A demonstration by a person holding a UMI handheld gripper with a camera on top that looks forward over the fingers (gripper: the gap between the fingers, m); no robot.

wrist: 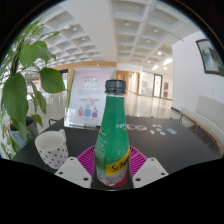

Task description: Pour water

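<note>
The gripper [111, 172] is clenched on the green bottle [113, 135] – upright, cap seemingly on, on or just above the bench [165, 135]; the cup [52, 150] waits beside it – pouring not yet begun

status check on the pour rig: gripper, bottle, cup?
Gripper fingers about green bottle; grip not confirmable. Bottle upright on dark table, cap on. White patterned cup beside it, off the finger, apart. Nothing between bottle and cup.

Bright, even ceiling light; strong fisheye bending at edges; distant hall soft.
</note>
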